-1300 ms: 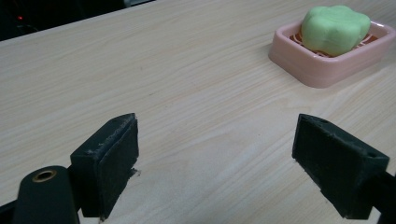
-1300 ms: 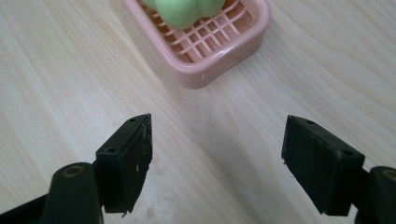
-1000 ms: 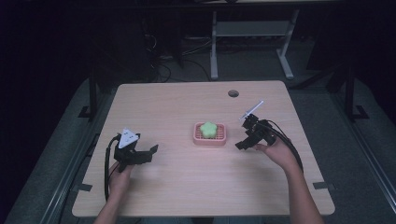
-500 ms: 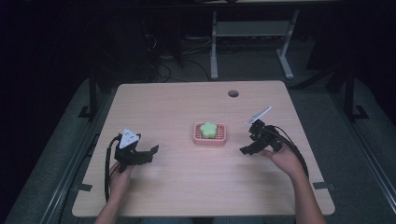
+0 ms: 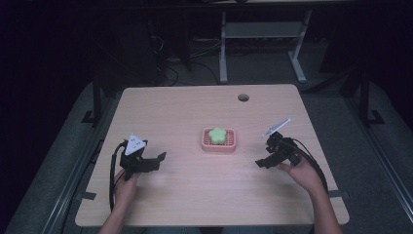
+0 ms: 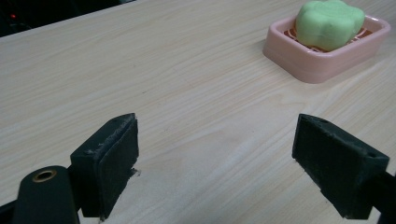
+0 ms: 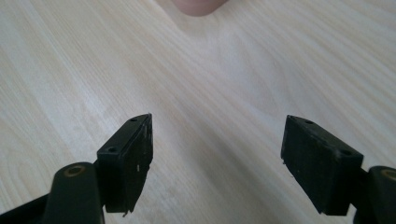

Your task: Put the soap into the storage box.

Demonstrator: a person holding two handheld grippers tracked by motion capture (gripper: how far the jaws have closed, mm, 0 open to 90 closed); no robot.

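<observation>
Tabletop [image 5: 195, 112]: light wood grain, with a round dark hole near its far right corner.
Soap dish [image 5: 219, 140]: pink, rectangular, resting flat near the middle of the tabletop, between the two grippers and well apart from both.
Soap [image 5: 217, 135]: pale green, flower-shaped, lying inside the soap dish; in the left gripper view it sits in the upper right, on the dish's ribbed bottom.
Left gripper [image 5: 155, 161]: held in the person's left hand [image 5: 125, 186] at the near left of the tabletop, low over the wood. Jaws spread wide, nothing between them but bare wood. It points toward the soap dish.
Right gripper [image 5: 261, 163]: held in the person's right hand [image 5: 302, 171] at the near right of the tabletop. Jaws spread wide, holding nothing; bare wood lies between them, and a pink rounded edge shows at the top of the right gripper view.
Contact: neither gripper touches the soap dish or the soap.
</observation>
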